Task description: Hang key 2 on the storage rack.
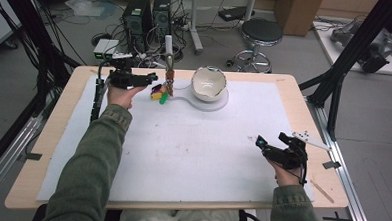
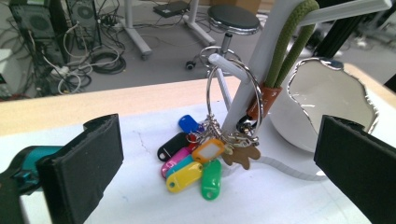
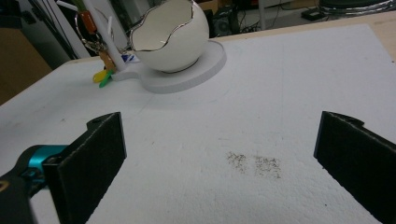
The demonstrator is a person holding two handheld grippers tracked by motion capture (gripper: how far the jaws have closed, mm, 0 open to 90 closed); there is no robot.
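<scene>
Keys (image 2: 201, 158) being hung on stand (image 2: 243, 100), left gripper (image 2: 212, 163) jaws wide, nothing held; right gripper (image 3: 219, 158) wide, empty

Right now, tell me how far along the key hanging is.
Done, by the look of it: the key bunch hangs by its ring on the white stand's peg, tags resting on the mat, beside the egg-shaped bowl. In hand: nothing; the left gripper is open just in front of the keys, and the right gripper is open over bare mat. Left: probably only drawing the left gripper away.
</scene>
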